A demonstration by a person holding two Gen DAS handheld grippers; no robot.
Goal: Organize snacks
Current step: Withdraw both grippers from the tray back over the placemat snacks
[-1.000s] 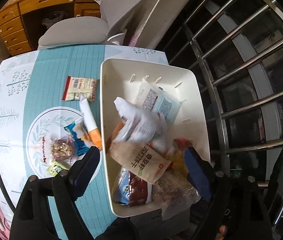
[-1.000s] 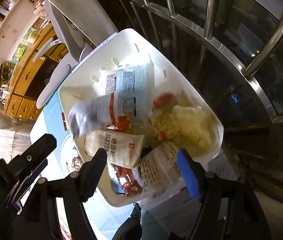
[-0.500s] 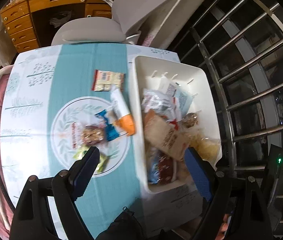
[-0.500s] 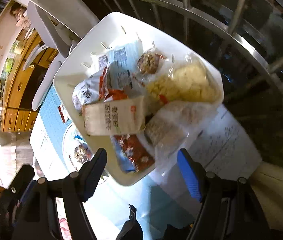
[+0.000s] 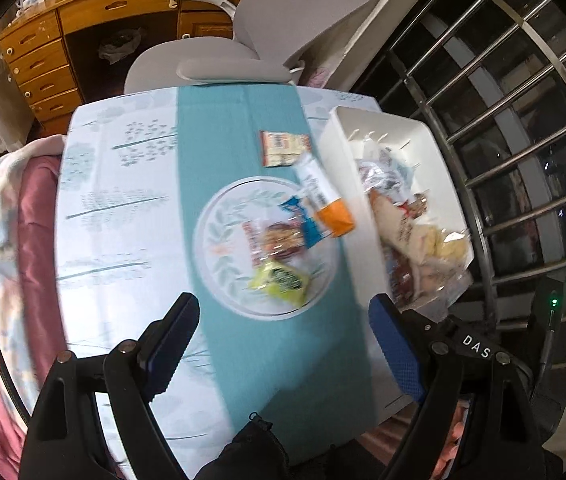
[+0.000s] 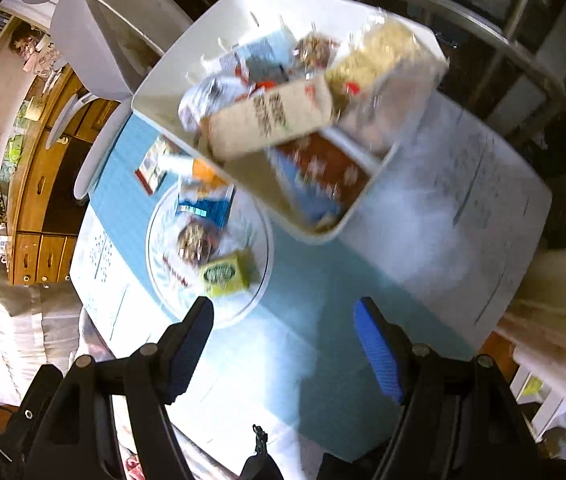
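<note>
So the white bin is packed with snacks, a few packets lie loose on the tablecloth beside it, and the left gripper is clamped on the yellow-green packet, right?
Not quite. The left gripper is open and empty; the left wrist view shows the yellow-green packet lying on the tablecloth ahead of its fingers. The white bin is packed.

White rectangular plastic bin point(image 5: 435, 136) sits along the right edge of the tablecloth-covered table, piled with packets: a beige paper-look pouch with dark print point(image 6: 271, 120) lying tilted on top, a clear bag of pale yellow pieces point(image 6: 383, 52) toward the bin's far right corner, a blue-and-red-brown packet point(image 6: 319, 176) at its near end. Loose on the table left of the bin: a red-and-cream flat packet point(image 5: 285, 148) farthest back; a long white sachet with orange end point(image 5: 325, 198) just beside the bin wall; a blue wrapper point(image 5: 303, 220), a clear-wrapped brown round snack point(image 5: 277, 238) and a yellow-green packet point(image 5: 281, 280) clustered near the table's centre.
</note>
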